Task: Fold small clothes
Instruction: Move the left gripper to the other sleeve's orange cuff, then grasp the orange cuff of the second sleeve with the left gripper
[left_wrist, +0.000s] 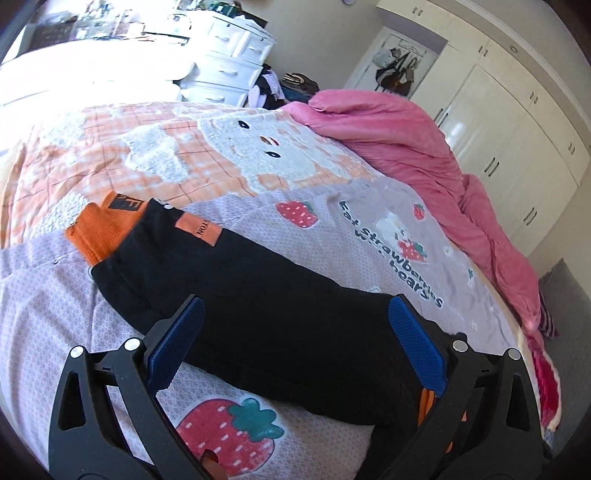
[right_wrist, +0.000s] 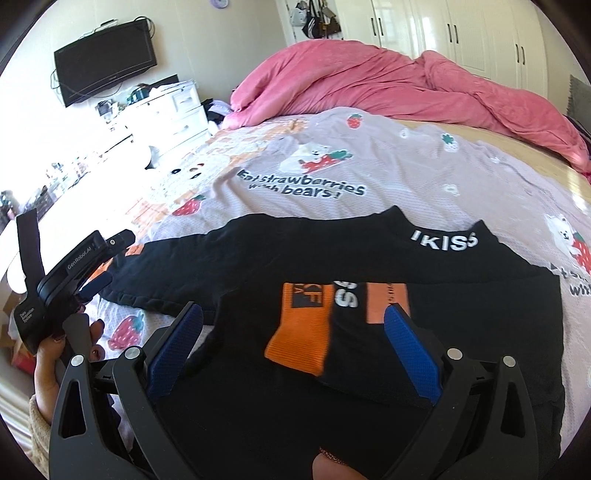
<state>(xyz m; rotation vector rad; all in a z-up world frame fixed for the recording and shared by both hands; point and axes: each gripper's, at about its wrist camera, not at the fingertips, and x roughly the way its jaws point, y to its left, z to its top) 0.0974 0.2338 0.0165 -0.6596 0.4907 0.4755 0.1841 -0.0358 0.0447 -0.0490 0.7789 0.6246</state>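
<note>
1. On the bed's strawberry-print sheet (right_wrist: 424, 177), the black shirt (right_wrist: 369, 258) lies flat, one orange-cuffed sleeve (right_wrist: 301, 332) folded across it.
2. Left gripper (left_wrist: 295, 332): jaws wide apart, empty, straddling the other sleeve (left_wrist: 229, 280).
3. Right gripper (right_wrist: 295, 339): jaws wide apart, empty, above the folded cuff.

Black top (right_wrist: 295, 266) with orange cuffs, one sleeve folded across, flat on bedspread (right_wrist: 406, 173)

A shirt (right_wrist: 369, 266) lies flat on the bed (right_wrist: 424, 177), one sleeve (left_wrist: 229, 273) stretched out to the left, the other cuff (right_wrist: 299, 332) folded onto its middle. A crumpled quilt (right_wrist: 388, 77) sits behind it. The left claw (left_wrist: 295, 343) hangs over the stretched sleeve, the right claw (right_wrist: 293, 354) over the folded cuff
</note>
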